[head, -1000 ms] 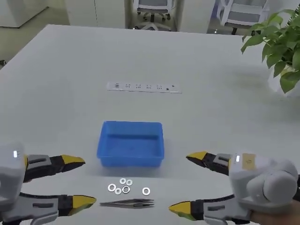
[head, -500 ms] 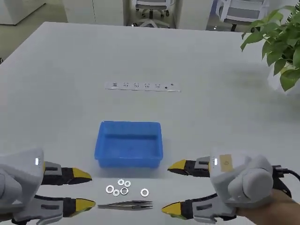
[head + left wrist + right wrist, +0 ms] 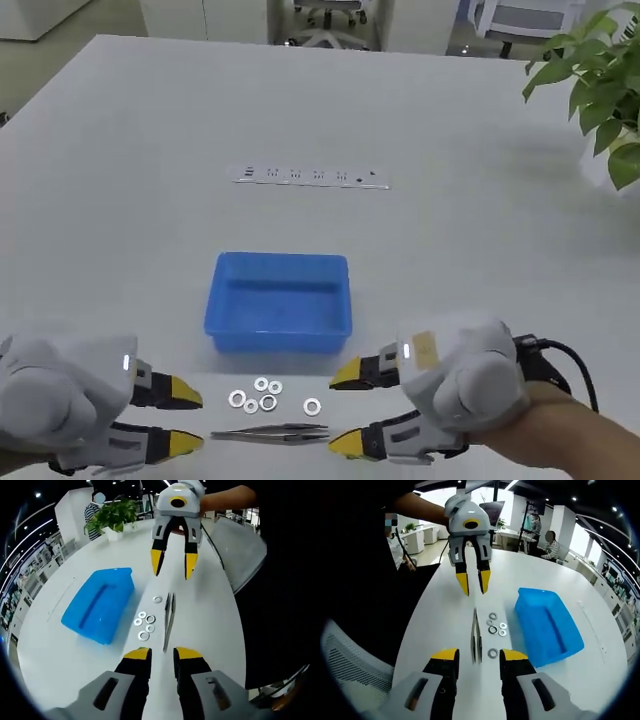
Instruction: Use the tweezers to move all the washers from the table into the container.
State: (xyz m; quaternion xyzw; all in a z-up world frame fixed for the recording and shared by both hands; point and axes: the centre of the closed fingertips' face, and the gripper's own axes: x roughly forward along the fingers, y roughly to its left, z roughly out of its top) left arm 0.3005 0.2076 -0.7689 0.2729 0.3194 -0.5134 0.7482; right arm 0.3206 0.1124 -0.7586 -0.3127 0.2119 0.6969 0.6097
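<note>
Both sets of jaws stand apart and hold nothing. The left gripper point(image 3: 198, 420) has the narrower gap and the right gripper point(image 3: 335, 412) the wider one. They face each other from left and right along the near edge of the table point(image 3: 450, 150). The tweezers point(image 3: 270, 434) lie flat between them, end to end with the two sets of tips and touching neither. This looks like a line-up for the pickup: each gripper looks straight down the tool's length, so either one could close on an end. The right one, being wider open, seems the likelier to take it. A thin flat tool on a smooth top gives little to grip, so the other gripper may be there to steady it.

The washers point(image 3: 262, 395) lie on the table just beyond the tweezers. Four are in a tight cluster and one sits a little apart to the right. None has been moved yet. The container point(image 3: 278, 340) sits just beyond them and nothing shows in it. It is near enough that each carry should be short.
</note>
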